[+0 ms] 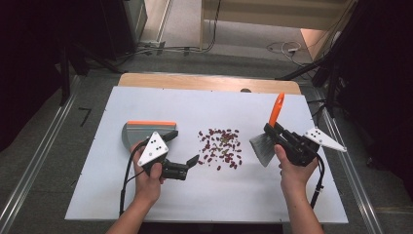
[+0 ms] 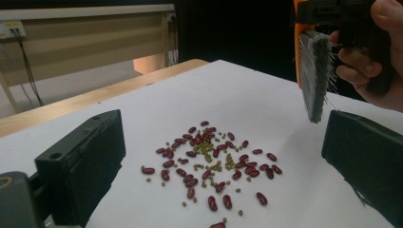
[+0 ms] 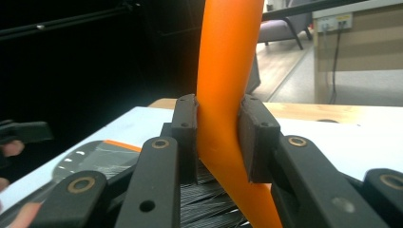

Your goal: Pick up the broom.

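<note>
Your right gripper (image 3: pixel 216 137) jaws pinch the brush (image 1: pixel 267 141) by its orange handle; your left gripper (image 2: pixel 223 166) jaws stand spread and empty. The beans (image 1: pixel 221 147) lie in a loose patch mid-table, between the grippers, bristles hanging just to their right. The dustpan (image 1: pixel 146 130) rests beyond your left hand, left of the beans, so sweep leftward.

My brush (image 3: pixel 228 71) has a smooth, glossy orange plastic handle and fine grey bristles. The beans (image 2: pixel 209 161) look shiny and dark red on the matt white tabletop (image 1: pixel 214 195). My tongs' pads (image 3: pixel 259 137) are dull black plastic.
</note>
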A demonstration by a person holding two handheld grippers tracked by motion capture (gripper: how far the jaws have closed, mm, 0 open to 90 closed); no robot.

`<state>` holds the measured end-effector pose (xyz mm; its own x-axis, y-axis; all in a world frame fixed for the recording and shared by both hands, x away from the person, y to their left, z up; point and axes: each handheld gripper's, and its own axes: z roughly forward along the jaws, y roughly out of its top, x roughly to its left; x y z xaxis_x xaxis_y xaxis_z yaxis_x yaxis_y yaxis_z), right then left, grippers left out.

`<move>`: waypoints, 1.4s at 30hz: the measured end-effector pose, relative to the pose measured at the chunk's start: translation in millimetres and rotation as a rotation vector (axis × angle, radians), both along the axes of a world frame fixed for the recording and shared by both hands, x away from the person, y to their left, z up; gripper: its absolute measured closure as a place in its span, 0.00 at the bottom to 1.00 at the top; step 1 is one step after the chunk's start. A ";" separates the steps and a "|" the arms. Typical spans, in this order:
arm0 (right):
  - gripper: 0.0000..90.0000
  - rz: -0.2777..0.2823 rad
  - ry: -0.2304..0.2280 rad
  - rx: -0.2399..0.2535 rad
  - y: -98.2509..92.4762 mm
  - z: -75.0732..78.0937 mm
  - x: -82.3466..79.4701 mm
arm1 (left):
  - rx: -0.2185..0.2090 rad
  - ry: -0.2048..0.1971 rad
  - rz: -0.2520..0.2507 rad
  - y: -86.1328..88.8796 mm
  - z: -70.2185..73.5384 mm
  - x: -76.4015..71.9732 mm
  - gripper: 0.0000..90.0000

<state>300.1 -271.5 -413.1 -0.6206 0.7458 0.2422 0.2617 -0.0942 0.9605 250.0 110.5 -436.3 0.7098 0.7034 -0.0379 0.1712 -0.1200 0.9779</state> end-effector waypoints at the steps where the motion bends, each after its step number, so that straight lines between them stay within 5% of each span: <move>1: 0.77 0.004 -0.003 -0.003 2.6 1.1 -1.0 | 0.000 0.000 0.000 0.0 0.0 0.0 0.02; 16: 0.77 0.113 -0.029 -0.034 50.4 3.5 -12.6 | -0.033 0.068 -0.093 -35.6 -5.1 4.4 0.02; 27: 0.77 0.136 -0.034 -0.060 75.6 2.4 -20.5 | -0.048 0.110 -0.147 -61.1 -9.0 0.2 0.04; 34: 0.77 0.163 -0.037 -0.073 88.8 1.3 -25.1 | -0.018 0.181 -0.097 -77.9 -12.4 1.4 0.18; 42: 0.77 0.169 -0.049 -0.077 97.9 3.4 -30.8 | 0.020 0.198 -0.083 -91.6 -18.3 -3.2 0.31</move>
<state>269.4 -173.6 -409.8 -0.7485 0.6447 0.1551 0.2203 0.0212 0.9752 246.7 18.9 -454.6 0.7455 0.6448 -0.1688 0.3484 -0.1611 0.9234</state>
